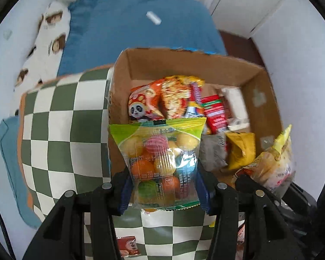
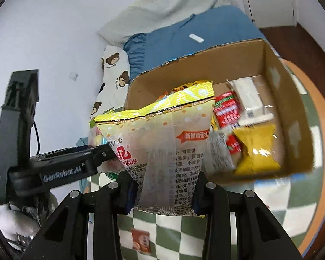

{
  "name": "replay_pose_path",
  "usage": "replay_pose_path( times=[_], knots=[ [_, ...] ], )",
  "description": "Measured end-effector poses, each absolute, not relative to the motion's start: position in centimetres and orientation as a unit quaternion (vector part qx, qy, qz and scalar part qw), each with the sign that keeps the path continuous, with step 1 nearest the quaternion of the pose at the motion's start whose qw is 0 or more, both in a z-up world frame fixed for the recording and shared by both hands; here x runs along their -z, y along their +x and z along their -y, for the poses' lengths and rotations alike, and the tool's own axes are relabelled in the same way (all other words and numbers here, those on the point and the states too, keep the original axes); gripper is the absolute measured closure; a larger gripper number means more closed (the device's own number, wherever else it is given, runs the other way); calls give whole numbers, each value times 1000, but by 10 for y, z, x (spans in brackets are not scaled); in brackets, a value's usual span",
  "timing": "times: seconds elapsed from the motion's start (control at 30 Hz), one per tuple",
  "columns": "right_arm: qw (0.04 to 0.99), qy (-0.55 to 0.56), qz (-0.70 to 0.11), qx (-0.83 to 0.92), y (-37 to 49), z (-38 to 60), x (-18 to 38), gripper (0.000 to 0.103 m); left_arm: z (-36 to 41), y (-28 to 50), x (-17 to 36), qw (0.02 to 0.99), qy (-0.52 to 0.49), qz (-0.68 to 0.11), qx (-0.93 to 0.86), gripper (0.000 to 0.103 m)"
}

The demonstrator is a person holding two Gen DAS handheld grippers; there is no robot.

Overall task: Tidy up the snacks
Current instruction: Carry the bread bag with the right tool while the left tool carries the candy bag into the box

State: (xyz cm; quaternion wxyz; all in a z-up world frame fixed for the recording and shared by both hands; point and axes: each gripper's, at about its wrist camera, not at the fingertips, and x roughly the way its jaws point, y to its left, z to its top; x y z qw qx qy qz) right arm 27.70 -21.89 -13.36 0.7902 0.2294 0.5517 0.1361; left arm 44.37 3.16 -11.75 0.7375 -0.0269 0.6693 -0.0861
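Observation:
My left gripper [image 1: 163,191] is shut on a clear bag of coloured candy balls with a green top [image 1: 162,158], held upright over the near edge of the cardboard box [image 1: 184,62]. My right gripper [image 2: 165,191] is shut on a yellow-topped clear egg-cracker bag [image 2: 162,143], held just in front of the same box [image 2: 292,99]; this bag also shows in the left wrist view [image 1: 273,164]. The box holds several snack packs: an orange panda pack [image 1: 145,104], a red pack [image 2: 227,110], a white pack [image 2: 249,99] and a yellow pack [image 2: 257,151].
The box sits on a green-and-white checkered mat [image 1: 60,130] on a bed with a blue blanket [image 1: 140,28] and a bear-print pillow [image 2: 112,75]. A small orange sachet [image 2: 140,240] lies on the mat below my grippers. A white wall stands to the left.

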Motion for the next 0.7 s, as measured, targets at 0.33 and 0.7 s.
replay_pose_path(
  times=[0.33, 0.7],
  knots=[
    [740, 245, -612, -132, 329, 195, 186, 60, -34, 472, 175, 679, -27, -731, 64, 54],
    [708, 215, -663, -110, 335, 196, 220, 5, -38, 468, 182, 679, -46, -731, 55, 30]
  ],
)
